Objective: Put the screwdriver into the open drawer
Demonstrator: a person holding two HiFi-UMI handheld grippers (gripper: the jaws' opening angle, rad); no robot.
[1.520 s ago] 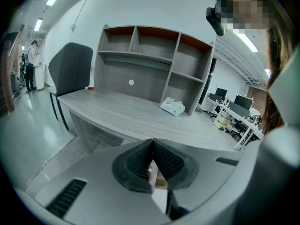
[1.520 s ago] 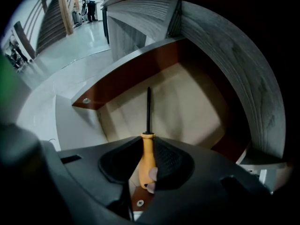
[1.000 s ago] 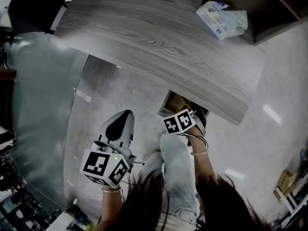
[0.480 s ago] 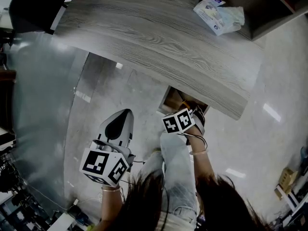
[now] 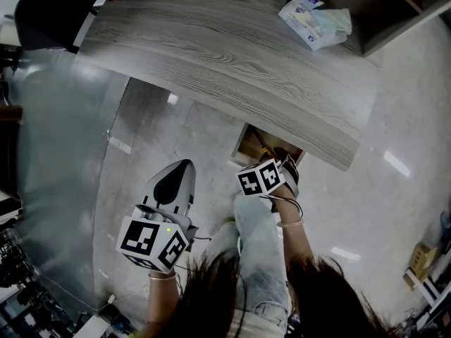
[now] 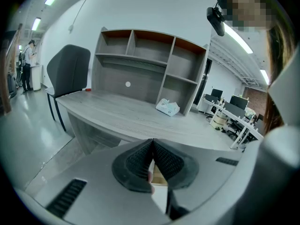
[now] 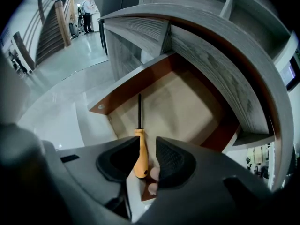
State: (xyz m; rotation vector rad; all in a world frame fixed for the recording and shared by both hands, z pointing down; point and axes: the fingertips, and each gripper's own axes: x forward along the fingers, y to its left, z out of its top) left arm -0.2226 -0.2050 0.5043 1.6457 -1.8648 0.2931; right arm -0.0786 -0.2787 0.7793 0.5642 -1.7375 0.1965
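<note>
1. Under the front edge of the grey wood-grain desk (image 5: 232, 55), the drawer (image 7: 126, 86) stands open, with red-brown walls and a pale tan bottom.
2. My right gripper (image 7: 147, 144) is at the drawer's mouth, jaws apart.
3. The screwdriver (image 7: 139, 139) is between those jaws. Its orange handle is against the left-hand pad, with a gap to the other pad, so I am not squeezing it.
4. Its black shaft points away from me, over the drawer's tan bottom and toward the far wall. I cannot tell whether the tool already rests on the bottom.
5. My left gripper (image 6: 152, 146) has its jaws pressed together with nothing between them.
6. In the head view it hangs over the pale, glossy floor (image 5: 141, 139), to the left of the drawer and well apart from it.
7. A pack of tissues (image 5: 313, 20) lies on the far side of the desk, beside the shelf unit.
8. A dark chair (image 6: 70, 71) stands at the desk's left end.
</note>
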